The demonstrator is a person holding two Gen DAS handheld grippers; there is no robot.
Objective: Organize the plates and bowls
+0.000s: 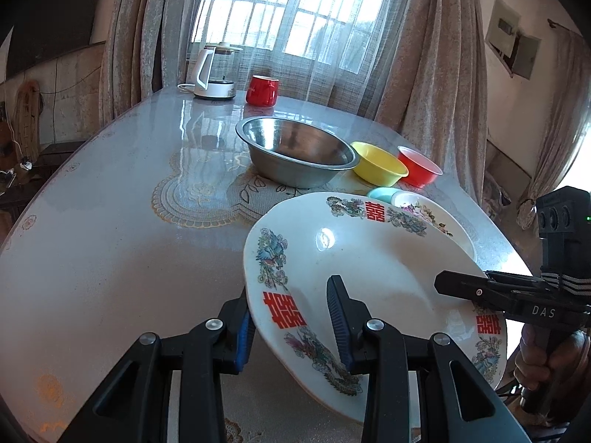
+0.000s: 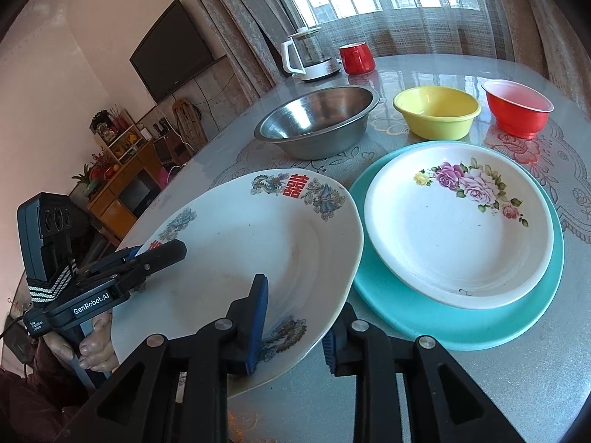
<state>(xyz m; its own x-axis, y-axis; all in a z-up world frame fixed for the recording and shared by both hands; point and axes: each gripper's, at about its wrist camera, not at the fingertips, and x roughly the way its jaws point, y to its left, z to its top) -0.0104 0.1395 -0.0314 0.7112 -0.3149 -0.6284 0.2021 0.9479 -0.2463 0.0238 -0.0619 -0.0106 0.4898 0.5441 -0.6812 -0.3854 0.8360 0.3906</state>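
Round table (image 1: 110,243) under a glassy cover, lace pattern beneath, window and curtains at the far side. On the near part, tilted above the tabletop, a big white plate (image 2: 236,258) with red double-happiness signs and dragon prints, held at two edges. Just right of it, lying flat, a turquoise plate (image 2: 476,317) with a white rose-printed plate (image 2: 454,243) stacked inside it; the tilted plate's right edge overlapping the turquoise rim in the right wrist view. Farther back, a steel basin (image 2: 317,125), then to its right a yellow bowl (image 2: 436,110) and a red bowl (image 2: 517,107), all apart from one another. At the far edge, a white kettle (image 1: 216,72) with a red mug (image 1: 261,90) beside it. Left gripper (image 1: 291,313) clamped on the big plate's near left rim, one pad beneath, one on top. Right gripper (image 2: 295,317) astride the near right rim, pads against it above and below, grip loosened slightly.
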